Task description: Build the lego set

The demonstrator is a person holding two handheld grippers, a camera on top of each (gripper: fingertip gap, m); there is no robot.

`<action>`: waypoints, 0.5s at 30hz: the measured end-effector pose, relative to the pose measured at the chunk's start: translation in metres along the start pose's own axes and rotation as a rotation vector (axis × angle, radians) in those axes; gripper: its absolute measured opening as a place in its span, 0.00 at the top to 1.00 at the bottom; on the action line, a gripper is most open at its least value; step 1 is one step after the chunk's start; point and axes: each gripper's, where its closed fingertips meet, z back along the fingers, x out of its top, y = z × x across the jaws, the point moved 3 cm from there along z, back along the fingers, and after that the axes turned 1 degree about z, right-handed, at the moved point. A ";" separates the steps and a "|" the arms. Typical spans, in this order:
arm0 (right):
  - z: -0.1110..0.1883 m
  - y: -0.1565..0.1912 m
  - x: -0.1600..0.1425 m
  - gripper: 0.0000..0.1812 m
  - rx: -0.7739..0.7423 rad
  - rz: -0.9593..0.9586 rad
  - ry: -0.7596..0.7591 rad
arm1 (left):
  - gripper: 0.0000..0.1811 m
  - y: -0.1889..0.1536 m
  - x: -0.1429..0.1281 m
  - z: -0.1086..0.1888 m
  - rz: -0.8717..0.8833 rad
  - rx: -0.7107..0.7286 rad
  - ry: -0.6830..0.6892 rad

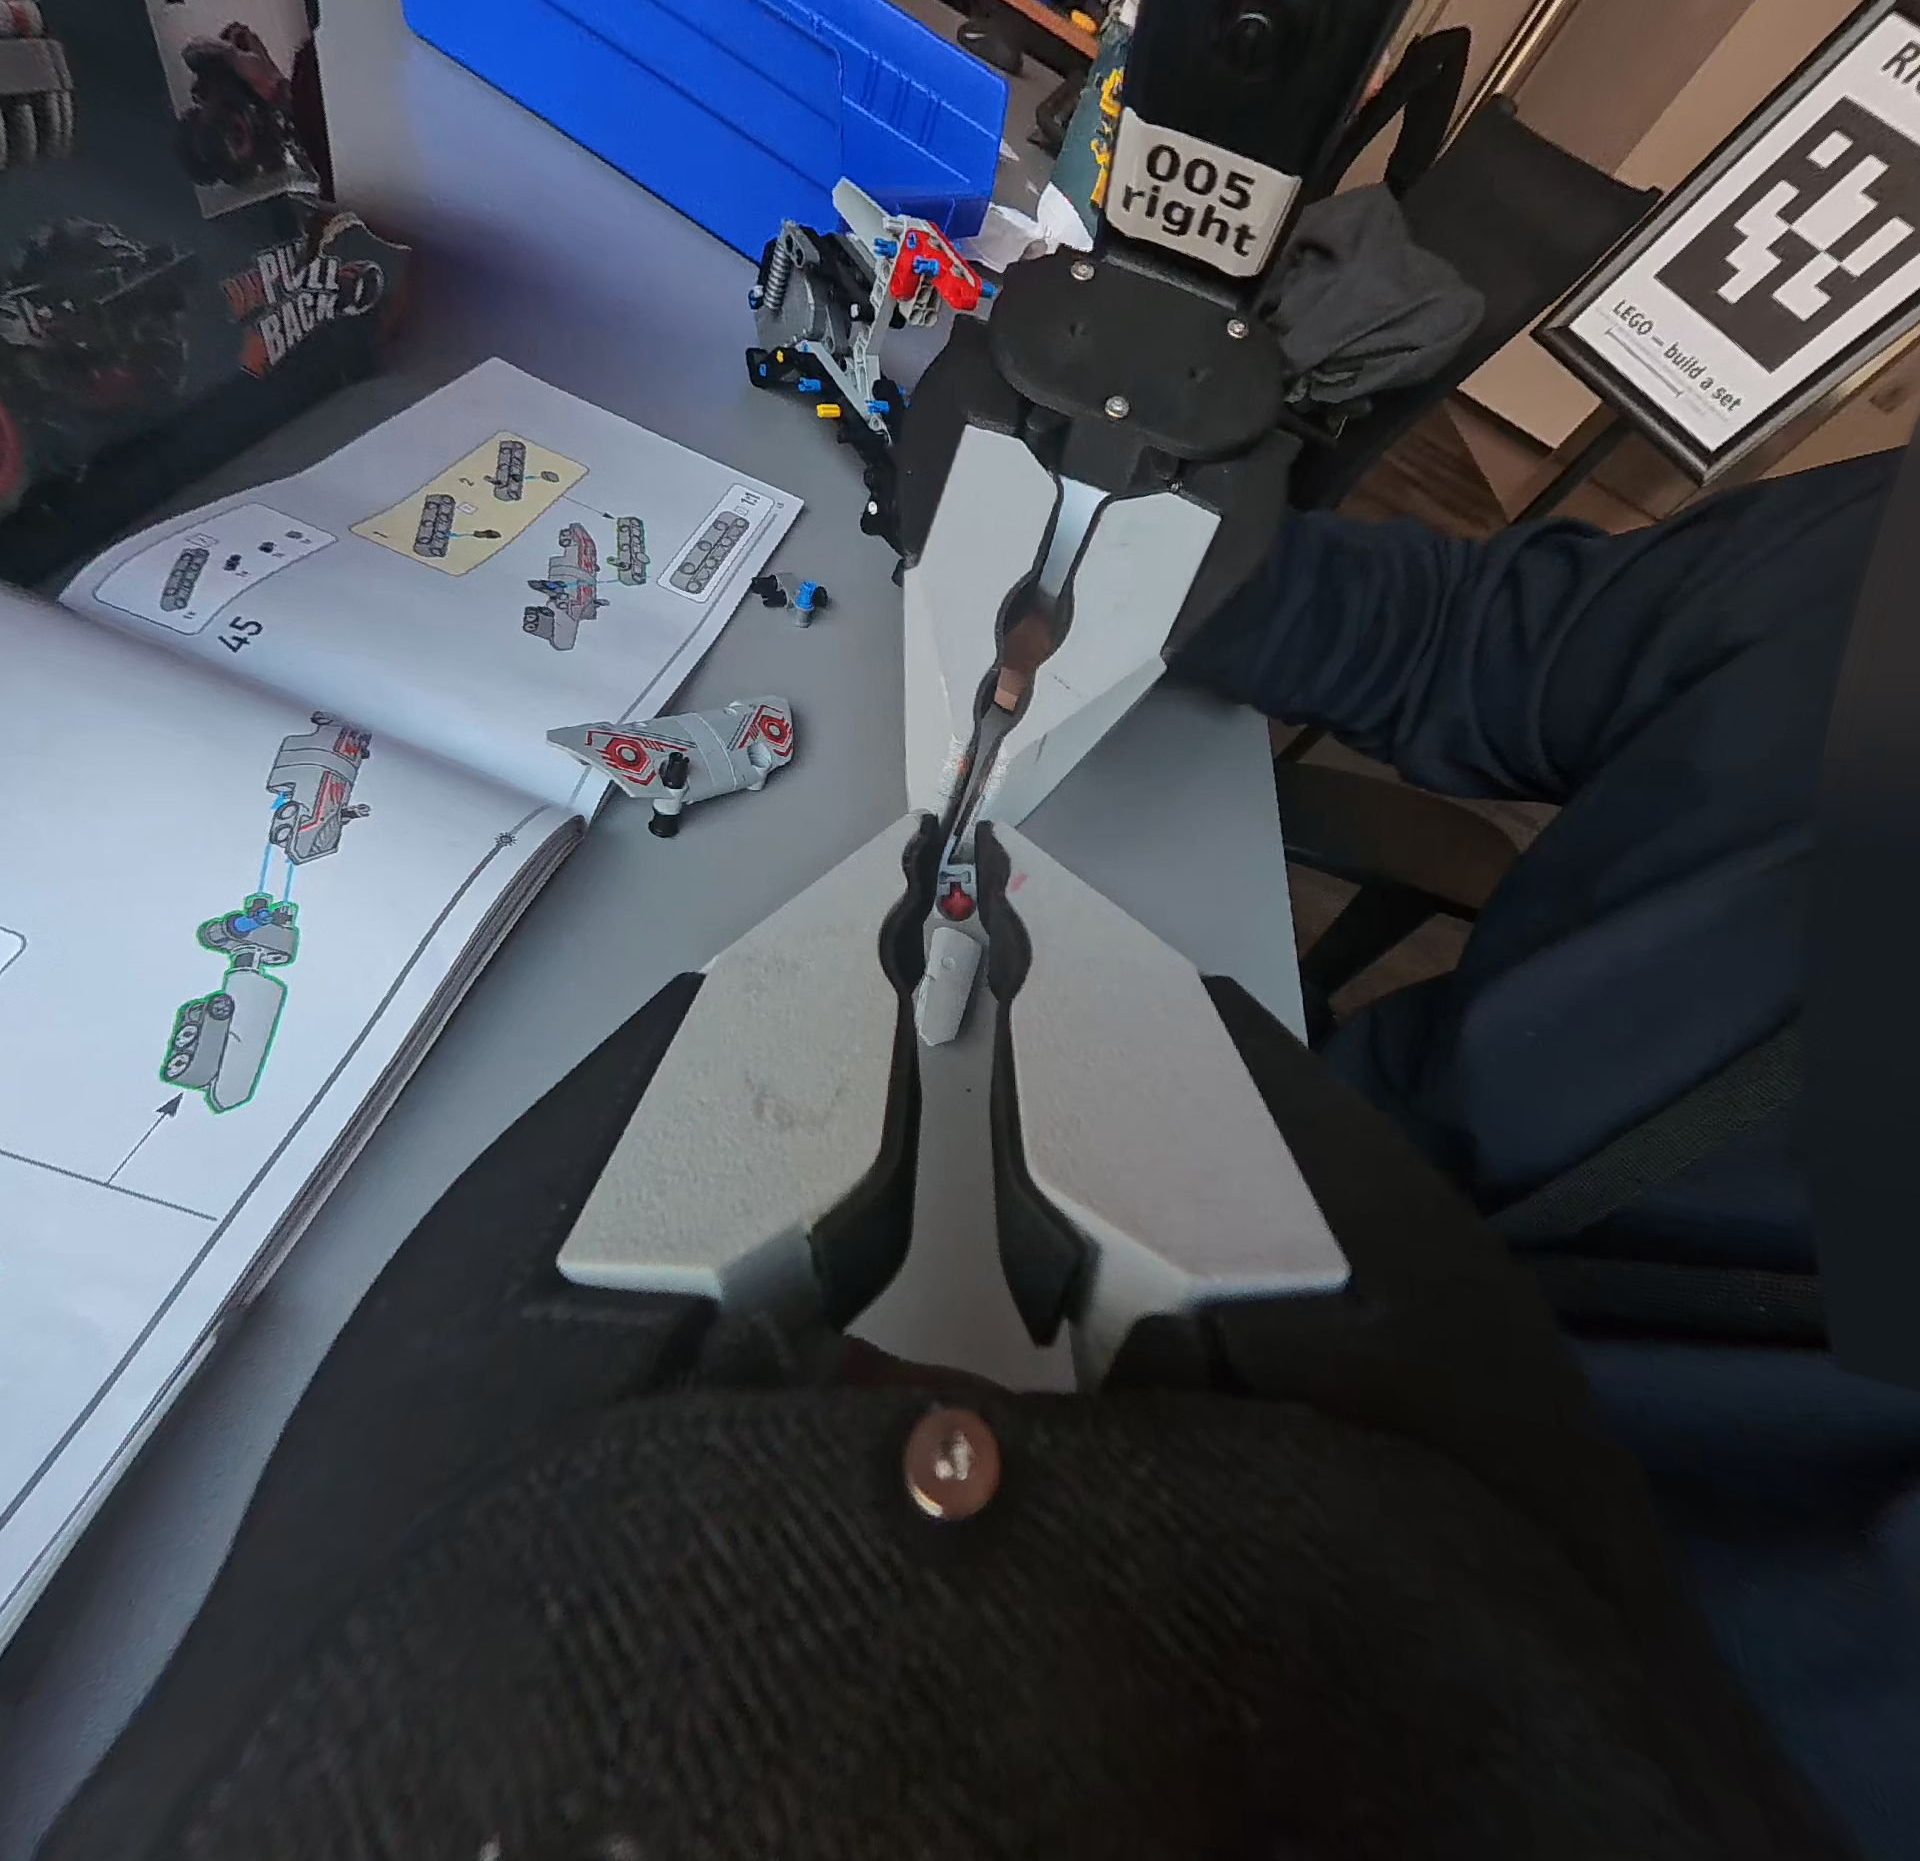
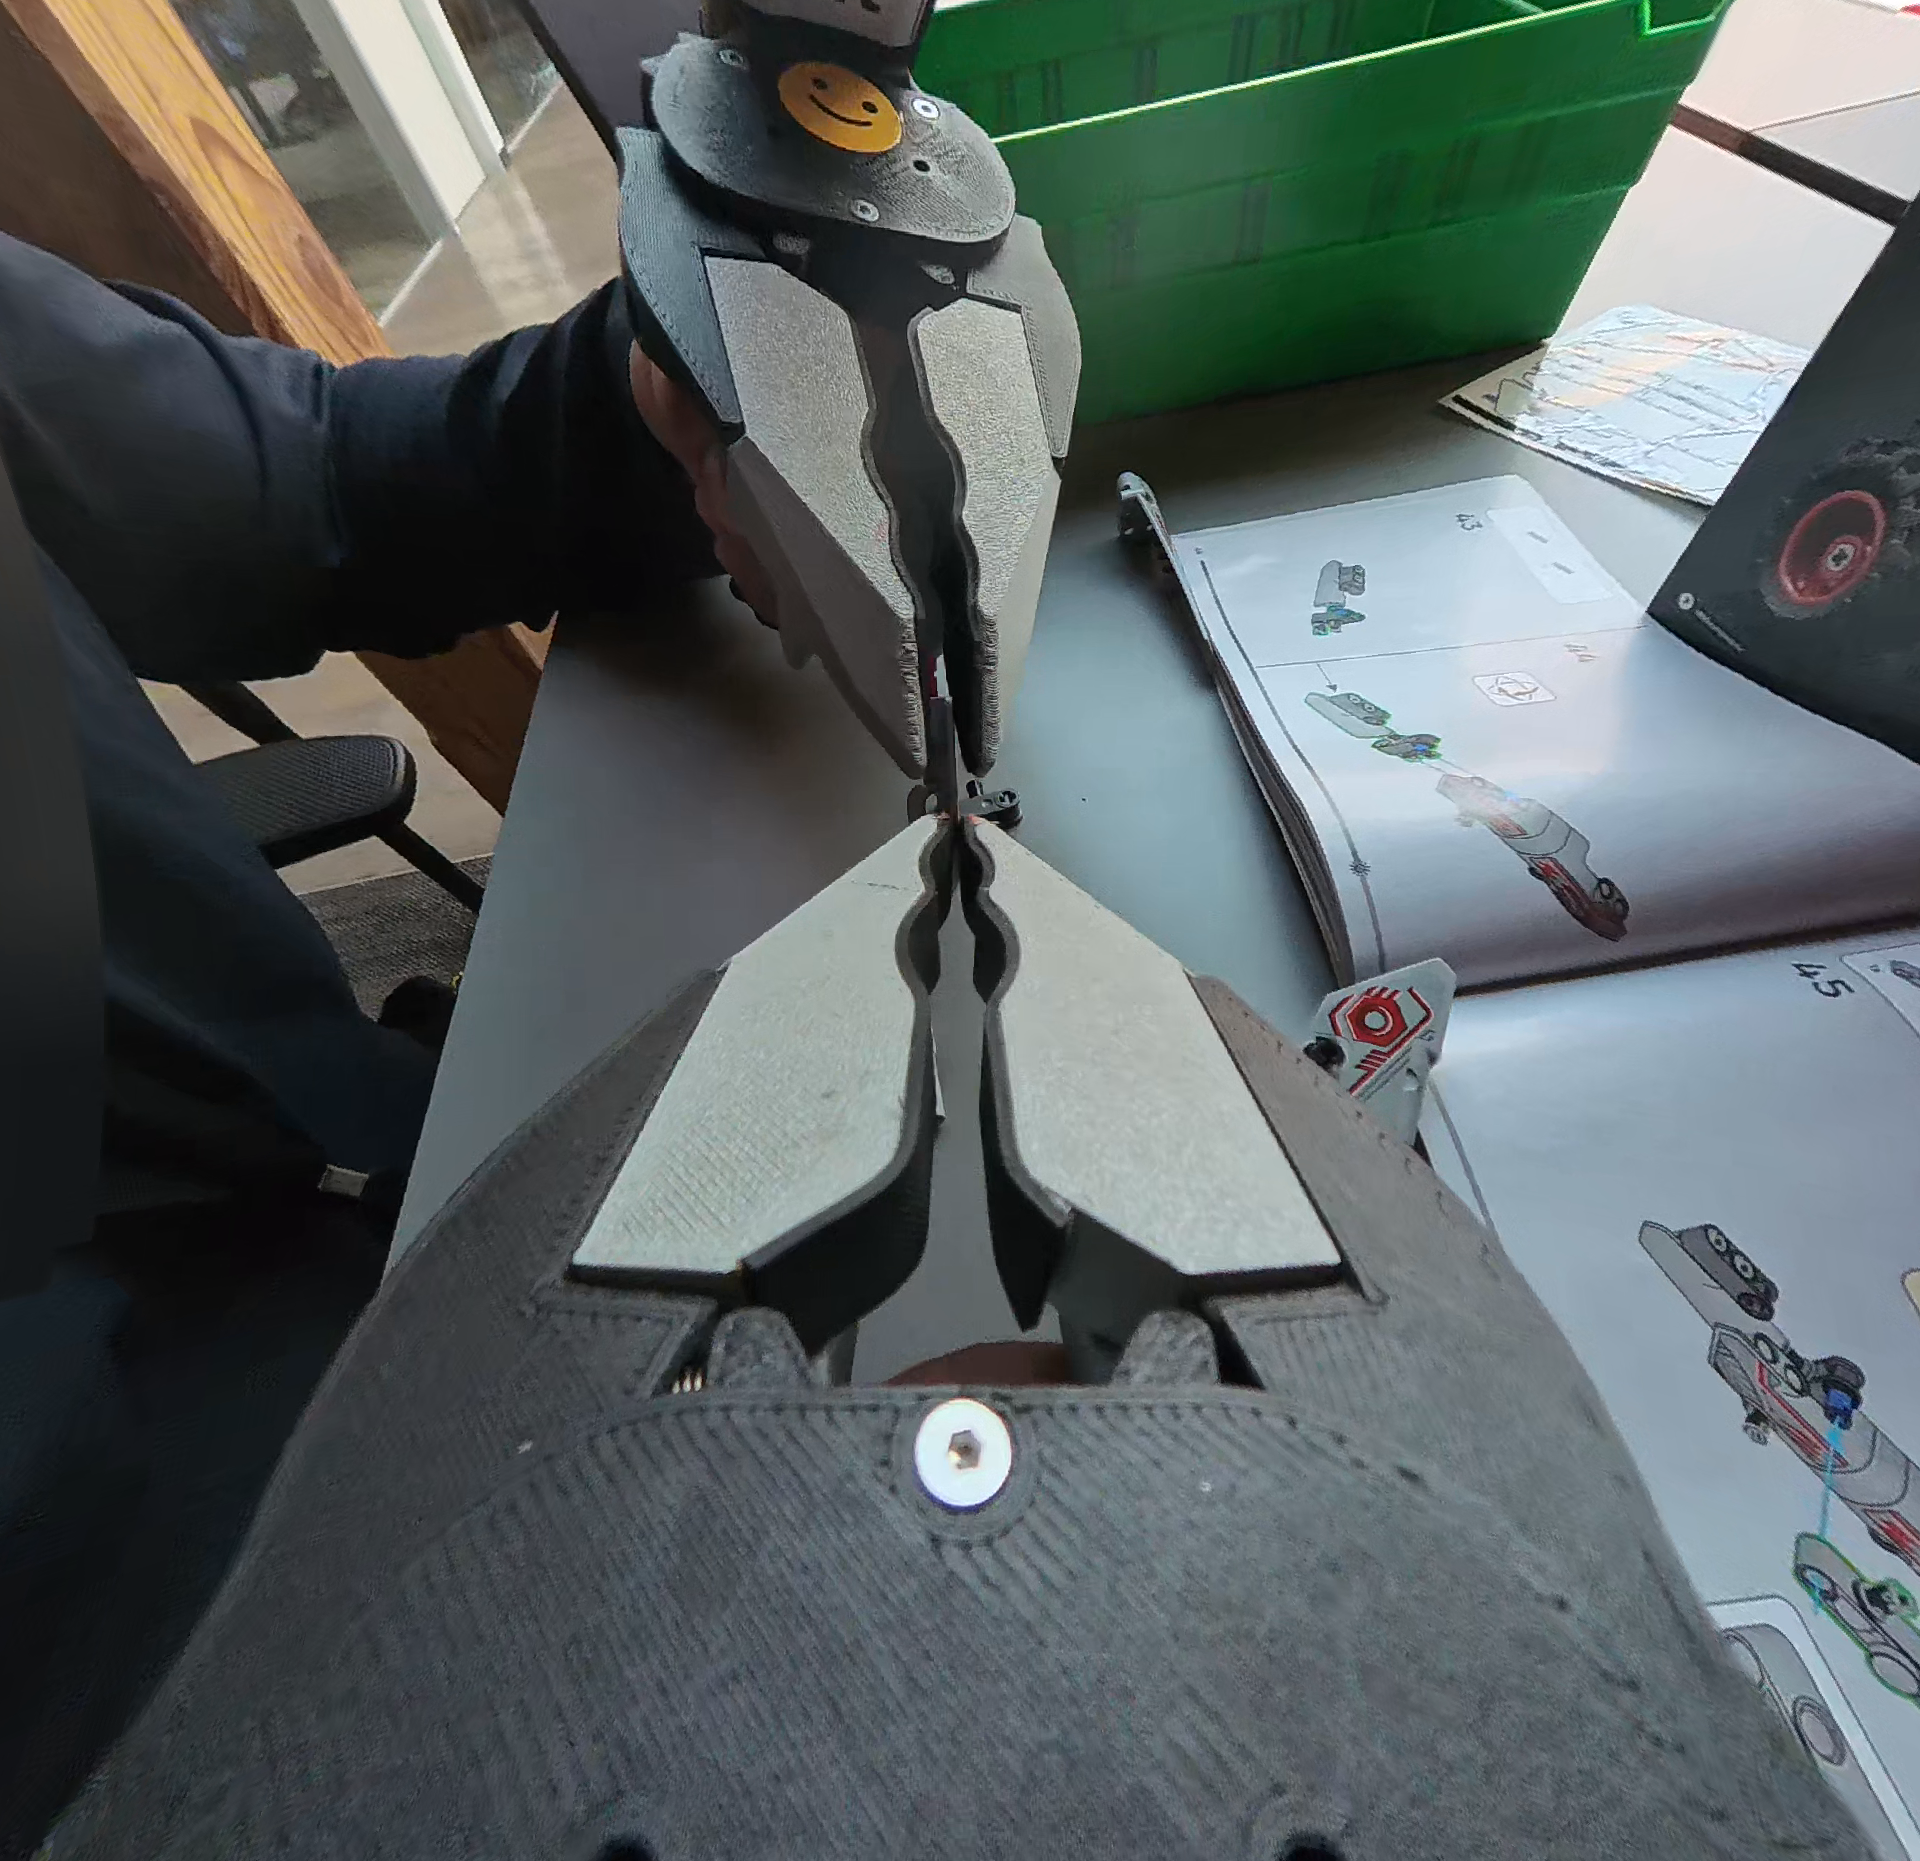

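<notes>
**Two grippers met tip to tip over the table edge**

While the open instruction booklet (image 1: pixel 343 689) lies flat on the grey table (image 1: pixel 582 284), the two grippers are held nose to nose above the table's near edge. In the left wrist view, the left gripper (image 1: pixel 951 855) is seen pinching a small grey lego piece with red markings (image 1: pixel 948 964), which is lodged between the black inner pads with its pale end pointing back toward the camera. The right gripper (image 1: pixel 977 772) is pointed straight at it from the opposite side, its fingers drawn nearly together on a thin dark part (image 2: pixel 943 746) that sits between the two sets of tips; in the right wrist view a small black pin (image 2: pixel 987 801) is seen poking out sideways just at that meeting point. Whether the thin part is a separate element or belongs to the grey piece cannot be told.

Beside the booklet's corner a grey panel with red hexagon stickers (image 1: pixel 686 757) is laid on the table, and a few loose small pieces (image 1: pixel 795 598) are scattered just beyond it. Farther back, the partly built model (image 1: pixel 862 294) is stood near a blue bin (image 1: pixel 707 76). A green bin (image 2: pixel 1309 170) is seen at the far side in the right wrist view. Dark sleeves (image 2: pixel 312 502) are visible behind both grippers.
</notes>
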 end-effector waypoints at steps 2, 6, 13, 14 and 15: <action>0.000 0.001 0.000 1.00 0.005 -0.002 0.000 | 0.98 0.000 0.000 0.000 0.004 -0.008 0.000; 0.002 -0.003 -0.003 1.00 -0.003 -0.028 0.014 | 0.98 0.003 -0.005 -0.002 0.034 -0.004 0.027; 0.005 -0.005 -0.002 1.00 0.005 -0.065 0.002 | 0.98 0.003 -0.006 -0.004 0.003 0.013 0.028; 0.005 -0.004 -0.002 1.00 0.005 -0.063 0.003 | 0.98 0.003 -0.006 -0.004 0.005 0.011 0.027; 0.005 -0.004 -0.002 1.00 0.005 -0.062 0.004 | 0.98 0.003 -0.006 -0.004 0.013 0.009 0.026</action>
